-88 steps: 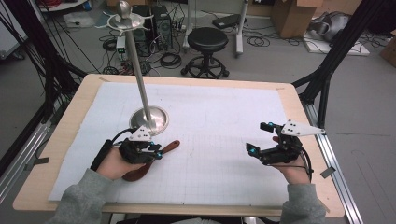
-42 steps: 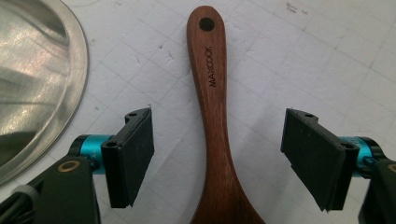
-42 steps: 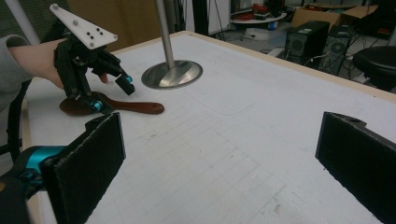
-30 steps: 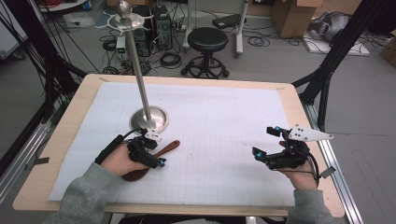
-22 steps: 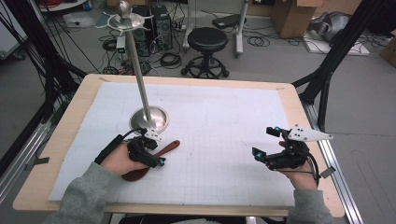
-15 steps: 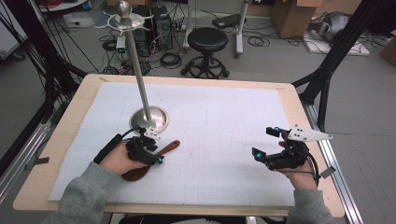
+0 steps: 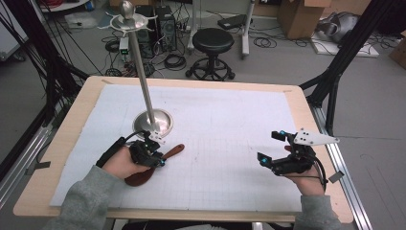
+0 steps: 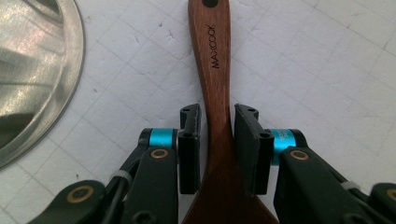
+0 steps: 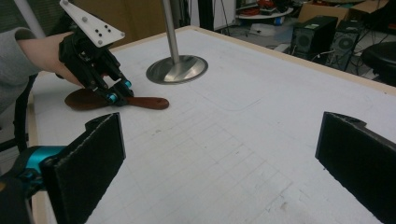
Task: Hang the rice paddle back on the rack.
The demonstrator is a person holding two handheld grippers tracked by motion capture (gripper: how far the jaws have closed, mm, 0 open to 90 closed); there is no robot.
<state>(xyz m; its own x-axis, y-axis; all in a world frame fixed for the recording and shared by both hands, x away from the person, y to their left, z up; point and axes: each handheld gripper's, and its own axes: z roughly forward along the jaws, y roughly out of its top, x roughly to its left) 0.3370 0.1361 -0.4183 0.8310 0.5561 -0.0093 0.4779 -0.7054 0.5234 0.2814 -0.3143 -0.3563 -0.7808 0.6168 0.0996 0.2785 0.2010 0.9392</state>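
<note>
wooden spoon [image 8: 217,84] | dark brown (stamped MAXCOOK) | flat on white mat, handle between jaws

Laboratory or workshop setting: computer towers [image 7: 160,24] and loose cables [image 7: 174,61] on the grey floor, cardboard boxes [image 7: 299,17], a rolling stool [image 7: 210,50], black frame struts [image 7: 344,57] around the desk [image 7: 72,120].

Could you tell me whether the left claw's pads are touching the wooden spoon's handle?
Cannot tell: in the left gripper view the just-closing left claw straddles the wooden spoon, its pads at the handle's edges.
</note>
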